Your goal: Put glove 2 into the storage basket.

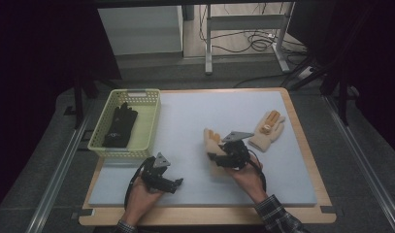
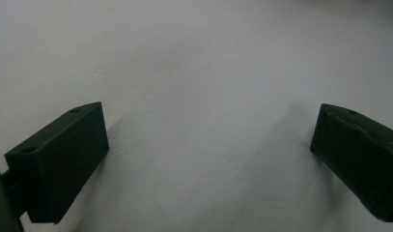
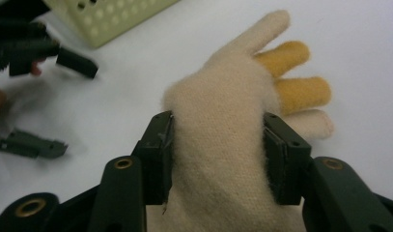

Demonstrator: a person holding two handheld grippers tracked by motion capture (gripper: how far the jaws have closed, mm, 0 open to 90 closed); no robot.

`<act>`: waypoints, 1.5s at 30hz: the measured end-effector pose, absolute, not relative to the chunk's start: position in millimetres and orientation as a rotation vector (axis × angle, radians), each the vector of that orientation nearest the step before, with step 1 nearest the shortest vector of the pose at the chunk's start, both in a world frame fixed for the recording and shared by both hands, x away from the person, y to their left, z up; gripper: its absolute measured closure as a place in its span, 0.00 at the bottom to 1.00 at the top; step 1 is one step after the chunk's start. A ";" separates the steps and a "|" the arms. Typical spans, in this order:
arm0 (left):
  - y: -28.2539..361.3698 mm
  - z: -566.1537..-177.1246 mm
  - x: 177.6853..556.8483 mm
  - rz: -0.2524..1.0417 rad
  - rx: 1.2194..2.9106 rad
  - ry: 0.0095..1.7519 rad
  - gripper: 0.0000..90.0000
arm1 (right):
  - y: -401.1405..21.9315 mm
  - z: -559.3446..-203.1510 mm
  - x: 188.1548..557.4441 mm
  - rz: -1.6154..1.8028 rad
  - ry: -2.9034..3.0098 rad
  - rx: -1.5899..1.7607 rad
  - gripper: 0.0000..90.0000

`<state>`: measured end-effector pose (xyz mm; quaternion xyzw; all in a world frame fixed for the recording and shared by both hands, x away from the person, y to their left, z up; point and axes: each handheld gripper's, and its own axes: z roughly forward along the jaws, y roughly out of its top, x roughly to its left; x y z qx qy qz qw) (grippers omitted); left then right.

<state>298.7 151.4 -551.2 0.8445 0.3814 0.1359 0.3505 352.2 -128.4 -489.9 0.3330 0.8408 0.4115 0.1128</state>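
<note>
Cream glove (image 3: 223, 145) pinched between right claw (image 3: 218, 154) pads (fingers poking beyond); left claw (image 2: 208, 159) spread

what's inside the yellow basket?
One black glove lies lengthwise in the basket, fingers toward the far end. The floor beside it looks bare. Anything under the glove is covered, and the near wall hides the bottom strip by it.

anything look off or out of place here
Nothing damaged or spilled. The pairs are split: one black glove lies in the yellow basket, one cream glove lies loose on the mat, the other cream glove is clamped in the right gripper.
</note>
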 end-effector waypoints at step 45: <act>151.5 -551.2 298.5 0.350 2.188 0.989 0.00 | -150.3 -527.2 370.4 1.120 2.513 1.033 0.89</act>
